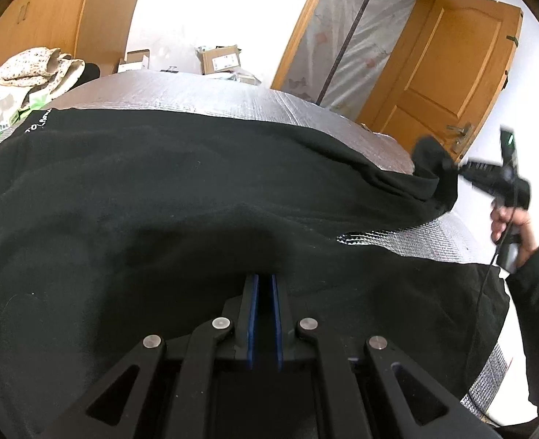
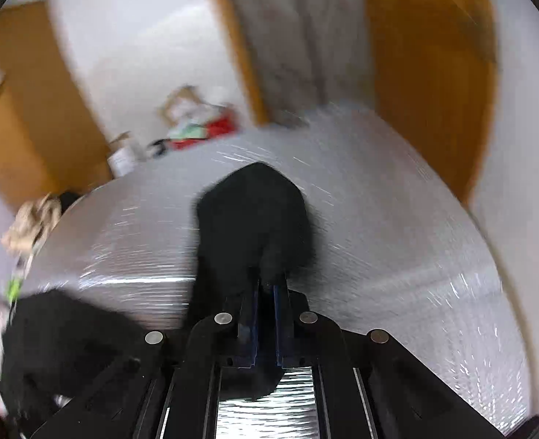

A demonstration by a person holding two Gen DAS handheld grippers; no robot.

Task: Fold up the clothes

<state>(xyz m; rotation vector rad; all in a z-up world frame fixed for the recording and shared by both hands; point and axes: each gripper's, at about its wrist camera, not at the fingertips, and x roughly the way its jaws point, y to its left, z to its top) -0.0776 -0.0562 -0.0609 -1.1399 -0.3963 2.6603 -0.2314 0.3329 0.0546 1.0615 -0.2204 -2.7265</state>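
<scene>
A black garment (image 1: 159,201) lies spread over a silver quilted table cover (image 1: 203,95). My left gripper (image 1: 264,281) is shut on a fold of its near edge, the blue pads pinching black cloth. In the left wrist view my right gripper (image 1: 448,164) sits at the far right, held by a hand (image 1: 507,219), and grips the garment's far corner lifted off the table. The right wrist view is blurred; there my right gripper (image 2: 267,285) is shut on a bunched black piece of the garment (image 2: 251,216) that stands up in front of the fingers.
A heap of pale patterned clothes (image 1: 27,73) lies at the table's far left. Cardboard boxes (image 1: 221,58) stand on the floor beyond. An open wooden door (image 1: 452,73) and a plastic-covered doorway (image 1: 357,36) are at the back right. A wooden wardrobe (image 1: 49,11) stands at the left.
</scene>
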